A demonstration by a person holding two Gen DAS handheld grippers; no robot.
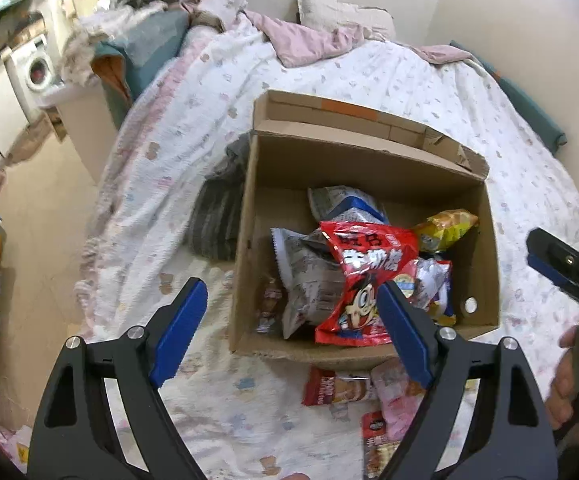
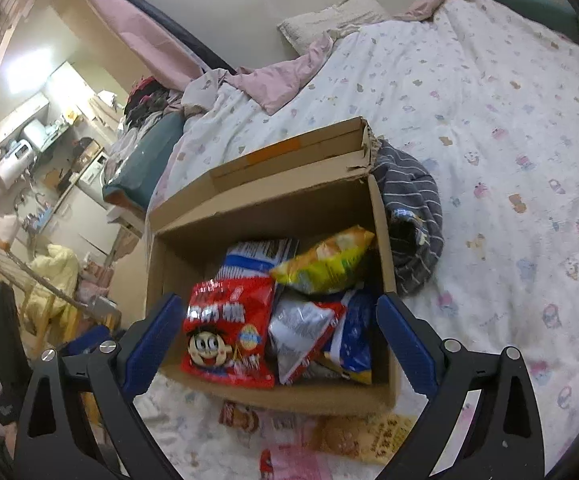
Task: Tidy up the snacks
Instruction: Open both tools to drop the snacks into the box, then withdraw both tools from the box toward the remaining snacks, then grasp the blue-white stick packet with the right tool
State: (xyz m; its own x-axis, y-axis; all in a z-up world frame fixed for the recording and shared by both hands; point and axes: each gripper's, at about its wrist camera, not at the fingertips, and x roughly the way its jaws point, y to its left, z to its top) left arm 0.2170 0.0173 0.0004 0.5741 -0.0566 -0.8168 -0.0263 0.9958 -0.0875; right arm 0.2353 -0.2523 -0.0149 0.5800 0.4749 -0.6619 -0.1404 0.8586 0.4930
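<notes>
A bed (image 1: 329,80) with a white patterned quilt is filling both views. On it an open cardboard box (image 1: 369,168) is standing, flaps up, beside a grey striped garment (image 2: 413,216). Inside the box snack bags are lying piled: a red snack bag with a cartoon face (image 1: 365,280) on top, a yellow chip bag (image 2: 325,264) towards the far wall, silver and blue bags under them. More packets (image 1: 337,386) (small ones, print blurred) are lying on the quilt just before the box. The left gripper (image 1: 293,304) and the right gripper (image 2: 281,320) are both hovering above the near edge, fingers standing wide, holding nothing
</notes>
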